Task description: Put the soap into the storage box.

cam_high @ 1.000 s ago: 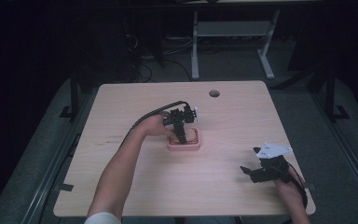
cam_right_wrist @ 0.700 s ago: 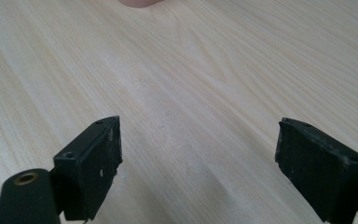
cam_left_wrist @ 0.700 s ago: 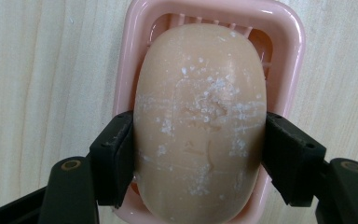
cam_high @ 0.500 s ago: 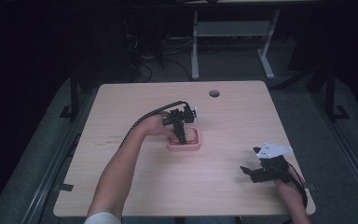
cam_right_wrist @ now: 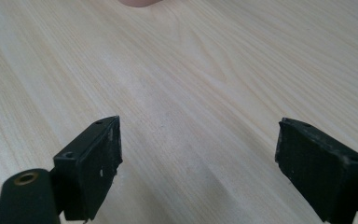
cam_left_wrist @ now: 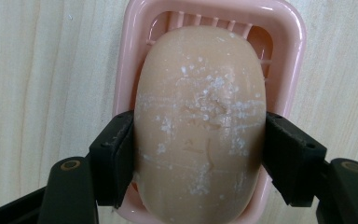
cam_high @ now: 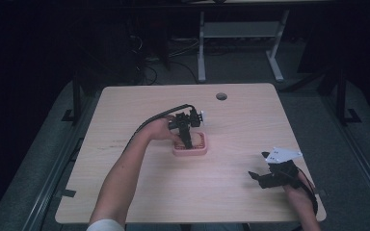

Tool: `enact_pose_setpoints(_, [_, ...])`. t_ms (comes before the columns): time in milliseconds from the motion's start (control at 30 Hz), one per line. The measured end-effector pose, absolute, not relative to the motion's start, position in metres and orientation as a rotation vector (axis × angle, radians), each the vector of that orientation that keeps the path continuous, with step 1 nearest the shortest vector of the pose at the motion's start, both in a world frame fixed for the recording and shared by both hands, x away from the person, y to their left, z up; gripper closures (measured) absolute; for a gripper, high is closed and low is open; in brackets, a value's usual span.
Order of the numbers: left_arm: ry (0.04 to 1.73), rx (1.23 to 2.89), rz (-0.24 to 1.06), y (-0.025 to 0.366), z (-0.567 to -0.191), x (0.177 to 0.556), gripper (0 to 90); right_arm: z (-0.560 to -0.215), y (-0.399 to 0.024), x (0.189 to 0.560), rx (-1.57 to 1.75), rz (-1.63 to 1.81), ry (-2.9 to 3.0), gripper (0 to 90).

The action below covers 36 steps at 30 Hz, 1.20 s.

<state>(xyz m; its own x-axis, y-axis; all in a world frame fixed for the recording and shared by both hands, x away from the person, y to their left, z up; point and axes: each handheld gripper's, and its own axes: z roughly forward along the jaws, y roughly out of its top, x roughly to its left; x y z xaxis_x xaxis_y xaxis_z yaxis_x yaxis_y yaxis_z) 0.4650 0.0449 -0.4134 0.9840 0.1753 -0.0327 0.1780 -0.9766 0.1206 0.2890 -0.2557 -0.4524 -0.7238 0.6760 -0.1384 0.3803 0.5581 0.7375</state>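
Peach soap (cam_left_wrist: 200, 121) pinched by left gripper (cam_left_wrist: 199, 154), over pink dish (cam_left_wrist: 293, 42)

High view overhead; gripper views close above table (cam_high: 250, 120).

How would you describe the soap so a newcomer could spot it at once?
Start at the table and look near its middle for the pink dish. The soap lies in it, between the jaws of the left hand-held gripper. It is a peach oval bar flecked with white, paler than the dish.

high view: dim, dark surroundings | gripper views: bright, even, soft shadows | near jaws slightly blurred
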Motion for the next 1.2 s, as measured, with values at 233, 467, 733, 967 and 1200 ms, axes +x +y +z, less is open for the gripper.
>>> enact_pose_setpoints(233, [0.266, 3.006, -0.032, 0.045, -0.413, 0.465, 31.1, -0.452, -0.255, 0.289, 0.855, 0.987, 2.388, 14.0])
enact_pose_setpoints(467, [0.275, 2.972, -0.033, 0.048, -0.406, 0.463, 28.9, -0.452, -0.255, 0.289, 0.867, 0.999, 2.385, 13.9])
enact_pose_setpoints(733, [0.276, 2.971, -0.018, 0.053, -0.4, 0.46, 28.4, -0.452, -0.256, 0.289, 0.864, 0.989, 2.388, 14.0])
enact_pose_setpoints(967, [0.259, 2.963, -0.006, 0.058, -0.391, 0.453, 28.5, -0.453, -0.255, 0.289, 0.859, 0.982, 2.395, 14.0])
enact_pose_setpoints(1200, [0.243, 2.939, 0.031, 0.061, -0.386, 0.446, 28.3, -0.453, -0.255, 0.289, 0.862, 0.98, 2.399, 14.0])
